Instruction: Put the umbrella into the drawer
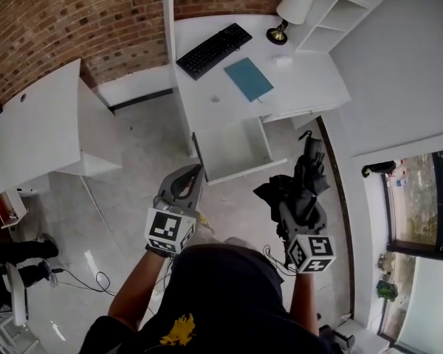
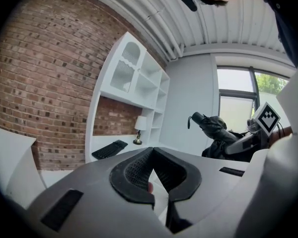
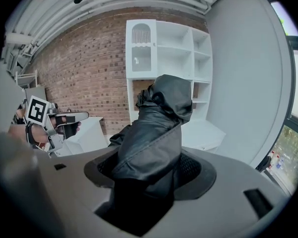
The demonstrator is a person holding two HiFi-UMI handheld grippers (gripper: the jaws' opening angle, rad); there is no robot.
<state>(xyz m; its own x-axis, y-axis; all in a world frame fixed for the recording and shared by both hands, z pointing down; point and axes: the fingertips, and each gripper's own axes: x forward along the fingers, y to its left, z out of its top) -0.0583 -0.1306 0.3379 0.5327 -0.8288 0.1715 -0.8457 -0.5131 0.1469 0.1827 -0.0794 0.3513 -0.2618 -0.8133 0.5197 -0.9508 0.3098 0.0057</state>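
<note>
Jaws of our right gripper clamp the folded black umbrella so we can lower it into the open drawer; our left gripper is closed, empty.

This looks like a work room, like a small office or a study. A white desk stands by a brick wall. On the desk lie a black keyboard and a blue book, and a lamp with a white shade stands near them. The desk has a drawer that is pulled open. Tall white shelves rise over the desk. Another white table stands to the side. The floor is grey and bare, with a wire lying on it. A big window lets in light, and green leaves show outside.
</note>
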